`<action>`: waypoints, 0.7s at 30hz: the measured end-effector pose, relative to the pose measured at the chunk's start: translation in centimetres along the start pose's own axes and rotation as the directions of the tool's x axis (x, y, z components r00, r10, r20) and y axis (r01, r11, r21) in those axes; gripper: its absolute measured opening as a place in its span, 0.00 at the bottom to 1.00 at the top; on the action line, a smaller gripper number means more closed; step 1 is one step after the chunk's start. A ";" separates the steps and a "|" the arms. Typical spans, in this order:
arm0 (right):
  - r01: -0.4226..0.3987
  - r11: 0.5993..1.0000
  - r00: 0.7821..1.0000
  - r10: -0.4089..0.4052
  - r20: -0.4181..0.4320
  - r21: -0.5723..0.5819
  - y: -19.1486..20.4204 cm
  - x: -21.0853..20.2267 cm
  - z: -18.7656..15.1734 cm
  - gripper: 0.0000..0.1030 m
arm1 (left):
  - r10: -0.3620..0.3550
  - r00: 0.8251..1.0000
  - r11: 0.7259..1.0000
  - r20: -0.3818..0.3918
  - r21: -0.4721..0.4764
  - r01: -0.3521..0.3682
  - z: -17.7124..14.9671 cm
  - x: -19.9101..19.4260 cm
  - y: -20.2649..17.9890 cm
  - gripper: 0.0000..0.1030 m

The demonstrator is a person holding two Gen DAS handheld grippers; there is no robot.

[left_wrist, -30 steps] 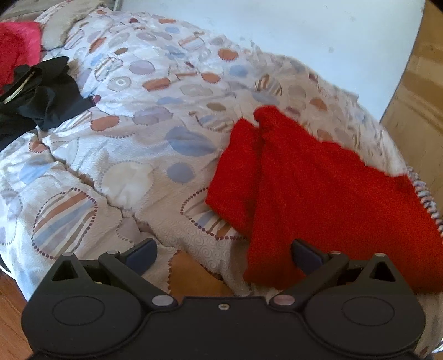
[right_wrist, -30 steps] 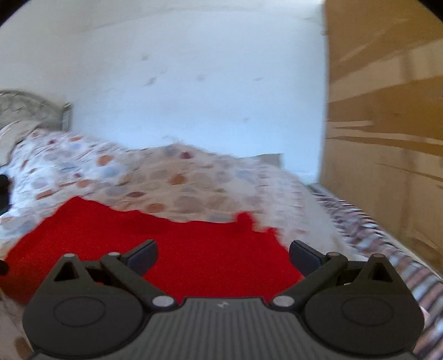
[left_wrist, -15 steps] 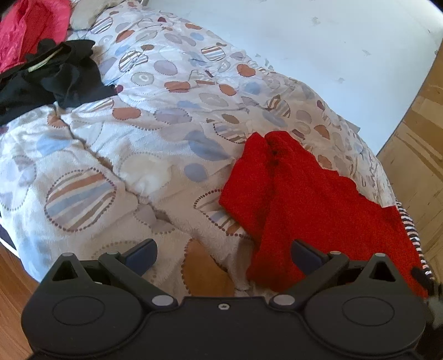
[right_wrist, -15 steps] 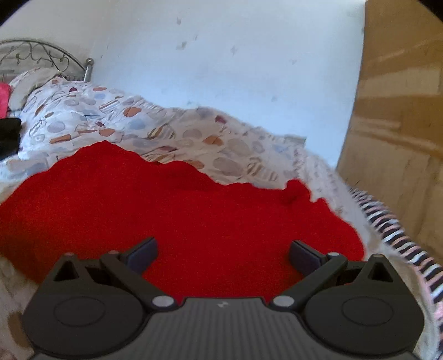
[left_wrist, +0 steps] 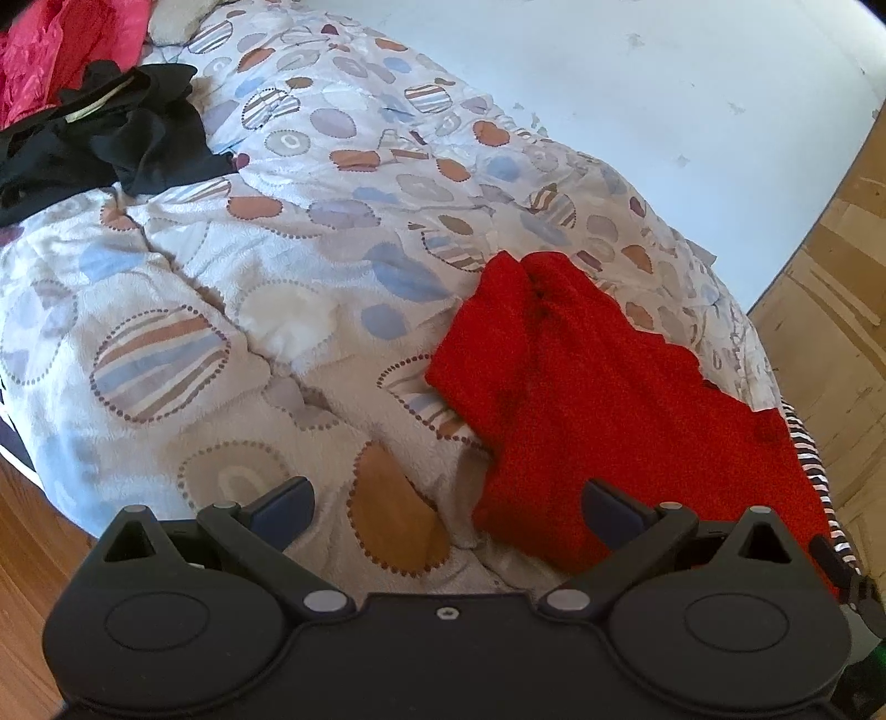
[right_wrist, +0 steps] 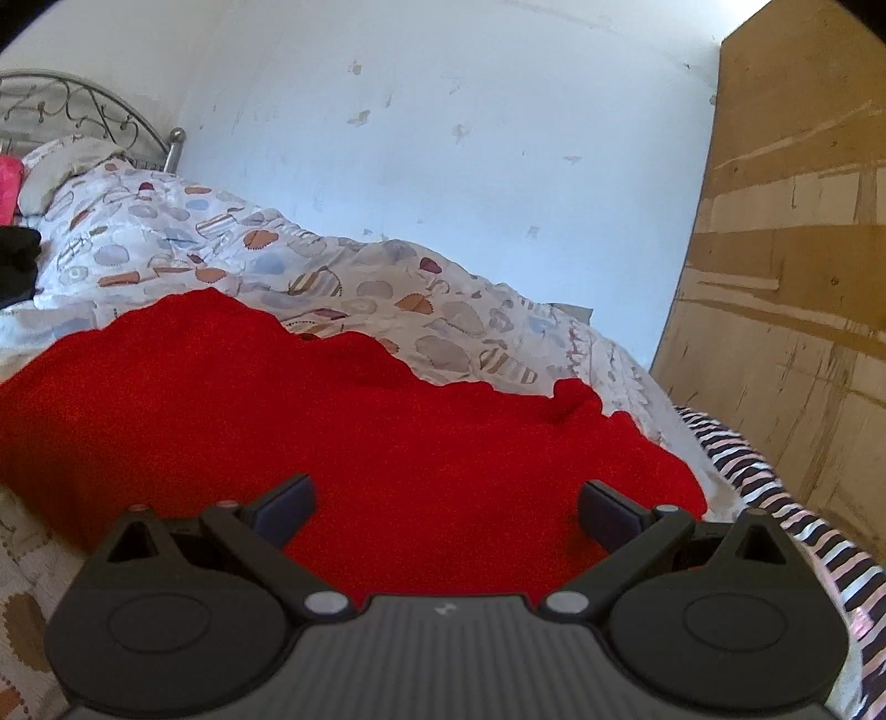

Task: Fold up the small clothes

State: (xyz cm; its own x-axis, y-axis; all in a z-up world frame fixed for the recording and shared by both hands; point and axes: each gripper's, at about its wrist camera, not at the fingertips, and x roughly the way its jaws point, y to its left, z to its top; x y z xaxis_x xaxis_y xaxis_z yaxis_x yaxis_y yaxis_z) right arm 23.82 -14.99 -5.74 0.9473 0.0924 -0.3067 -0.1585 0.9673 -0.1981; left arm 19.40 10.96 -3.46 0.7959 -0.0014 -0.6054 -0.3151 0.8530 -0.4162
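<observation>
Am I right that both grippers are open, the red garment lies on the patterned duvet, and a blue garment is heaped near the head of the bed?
Not quite: the heaped garment is black, not blue, as the left wrist view shows. The rest holds: the left gripper and right gripper are open, and the red garment lies on the patterned duvet.

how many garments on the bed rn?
3 visible. Red garment spread at the near right edge by both open grippers; black garment crumpled far left; pink-red garment behind it at the top-left corner. The black pile may hold more than one piece.
</observation>
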 end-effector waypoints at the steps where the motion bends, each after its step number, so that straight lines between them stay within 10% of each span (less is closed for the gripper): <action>1: -0.020 1.000 1.000 0.021 -0.006 0.016 -0.4 0.0 0.4 1.00 | -0.006 1.000 1.000 0.001 -0.001 0.006 -0.1 -0.1 0.0 0.99; 10: -0.061 0.995 0.990 0.050 0.129 0.084 -2.9 -2.5 2.5 1.00 | -0.121 0.993 0.991 -0.011 -0.057 0.120 -0.9 0.3 -0.3 0.99; 21: -0.136 0.987 0.990 0.133 0.040 0.086 -1.7 -0.5 -0.6 1.00 | -0.247 0.964 0.962 -0.097 -0.147 0.232 -1.7 2.9 -2.2 0.99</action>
State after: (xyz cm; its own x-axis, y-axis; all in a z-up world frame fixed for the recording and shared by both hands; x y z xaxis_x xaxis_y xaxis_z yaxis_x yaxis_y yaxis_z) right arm 23.48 -16.83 -5.86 0.9283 0.2297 -0.2924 -0.2614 0.9624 -0.0740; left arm 21.53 8.17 -5.41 0.7951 -0.2630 -0.5465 -0.1945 0.7430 -0.6404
